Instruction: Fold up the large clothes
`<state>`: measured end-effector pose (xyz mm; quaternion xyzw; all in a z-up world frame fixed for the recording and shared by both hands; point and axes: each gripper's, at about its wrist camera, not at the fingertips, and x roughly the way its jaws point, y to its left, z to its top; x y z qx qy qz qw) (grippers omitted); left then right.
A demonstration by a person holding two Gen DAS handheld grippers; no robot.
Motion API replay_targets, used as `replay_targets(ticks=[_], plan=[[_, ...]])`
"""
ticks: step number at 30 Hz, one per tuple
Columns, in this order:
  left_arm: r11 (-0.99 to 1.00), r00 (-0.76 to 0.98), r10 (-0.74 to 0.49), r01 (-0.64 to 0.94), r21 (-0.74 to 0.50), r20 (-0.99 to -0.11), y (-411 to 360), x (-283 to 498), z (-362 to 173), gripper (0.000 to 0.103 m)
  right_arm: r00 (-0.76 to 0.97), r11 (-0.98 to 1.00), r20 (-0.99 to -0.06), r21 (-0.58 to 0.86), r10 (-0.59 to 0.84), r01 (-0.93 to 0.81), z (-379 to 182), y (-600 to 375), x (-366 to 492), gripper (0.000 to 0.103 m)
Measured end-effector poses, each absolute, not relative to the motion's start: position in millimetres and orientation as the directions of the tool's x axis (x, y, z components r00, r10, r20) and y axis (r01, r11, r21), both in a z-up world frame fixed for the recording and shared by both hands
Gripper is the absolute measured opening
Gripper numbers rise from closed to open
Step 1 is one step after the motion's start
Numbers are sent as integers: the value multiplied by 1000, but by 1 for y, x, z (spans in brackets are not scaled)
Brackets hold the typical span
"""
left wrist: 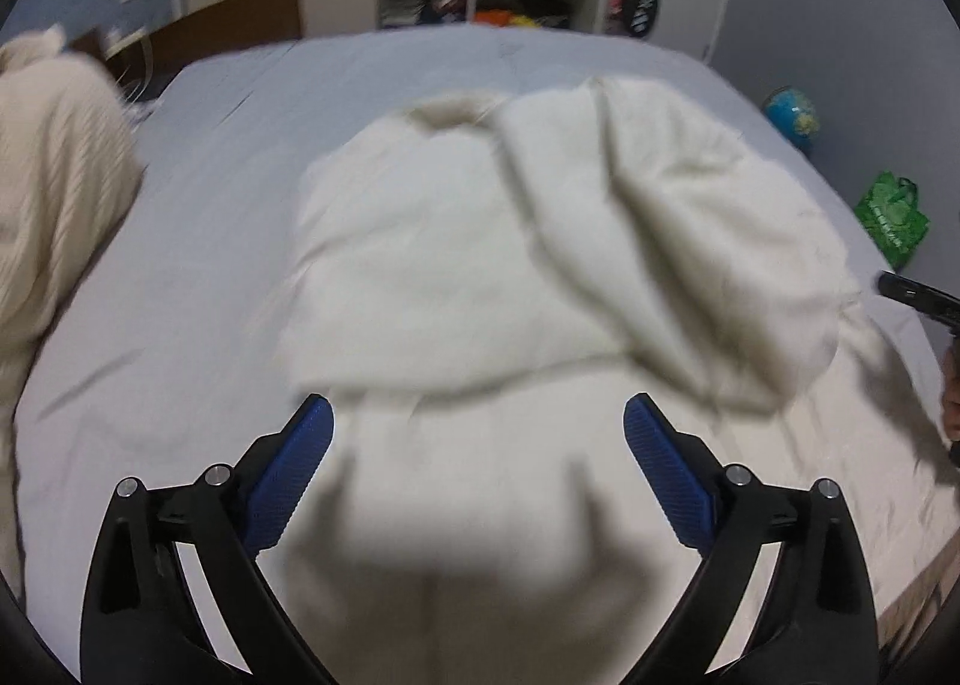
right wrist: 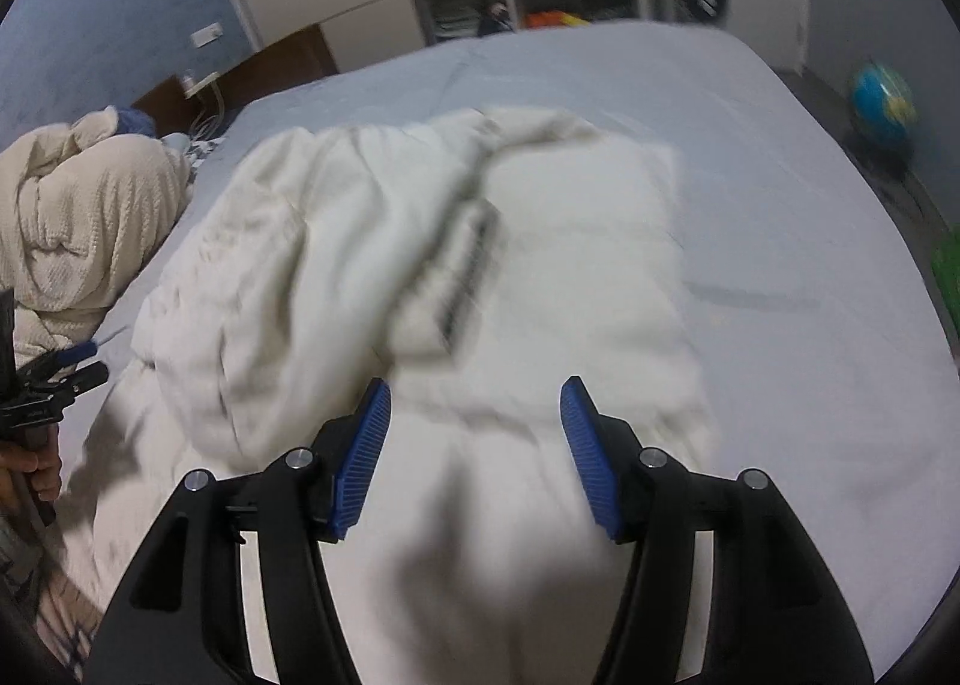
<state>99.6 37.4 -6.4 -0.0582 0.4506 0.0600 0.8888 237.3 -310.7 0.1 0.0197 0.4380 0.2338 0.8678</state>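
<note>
Blue-padded fingers of the left gripper (left wrist: 477,406) stand spread wide at the bottom of the frame, nothing between them. Right gripper (right wrist: 475,388) likewise shows its 2 pads apart, pinching nothing. Cream garment (left wrist: 510,241), blurred and partly folded over itself, lies at frame centre on the grey bed (left wrist: 198,241). Knitted cream blanket (left wrist: 54,169) sits heaped at the left edge. Globe (left wrist: 792,115) and green bag (left wrist: 891,217) stand at the right.
</note>
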Motion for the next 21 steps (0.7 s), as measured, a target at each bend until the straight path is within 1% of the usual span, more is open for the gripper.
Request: replay_targets(ticks=[7,11,14,18,21], plan=[[949,523,79,-301,-97,-849,68,38,-8,95,474,913,-781,324,406,-248,-14,-379,193,56],[935,500,85,-338,-104,-862,74,29,-4,95,445,908,-791,371,420,-197,-21,-402,176,57],[914,447,72,-387,-120,-892,81,18,-10,95,394,891,-800,422,453,-169,-29,-414,167,58],[868,374,0,-461,-186,-927,90,-3,-28,95,327,859,-797,497,508,-122,-42,-427,156,58],[843,352,-48,-488,-227,-935,93,-20,-37,95,301,851,-799,515,521,-106,-49,-433,143,58]])
